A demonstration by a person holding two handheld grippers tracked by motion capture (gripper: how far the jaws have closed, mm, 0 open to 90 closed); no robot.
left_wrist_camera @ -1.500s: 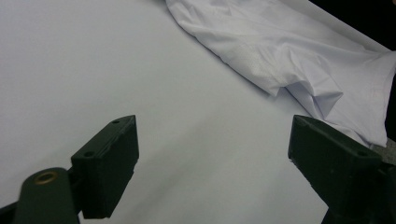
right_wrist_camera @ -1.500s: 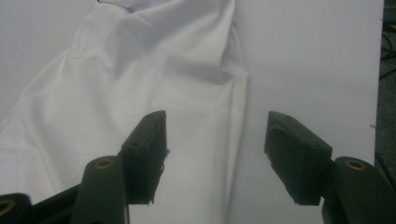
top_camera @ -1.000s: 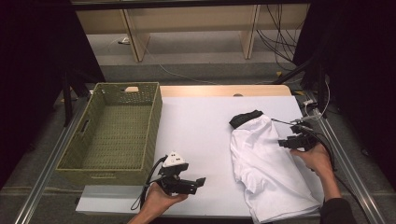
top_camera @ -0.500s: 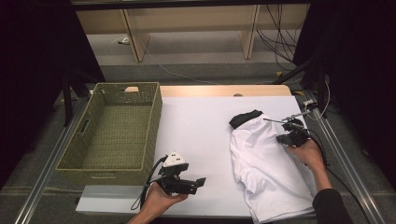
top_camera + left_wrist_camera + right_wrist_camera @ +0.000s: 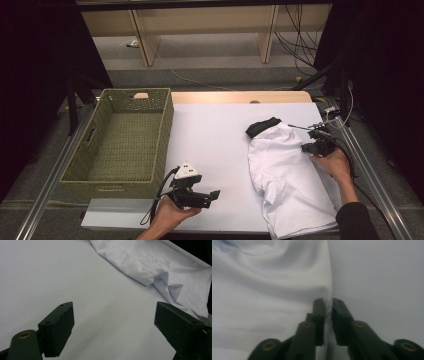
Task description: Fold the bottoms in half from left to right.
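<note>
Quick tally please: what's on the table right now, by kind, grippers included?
Shirt (white, dark collar): 1
Basket (green wicker): 1
Grippers: 2, the left gripper open over the table, the right gripper shut on the shirt's edge
Total: 4

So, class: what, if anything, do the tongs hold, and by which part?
The right tongs pinch the white shirt by its side edge; the left tongs are open and hold nothing.
</note>
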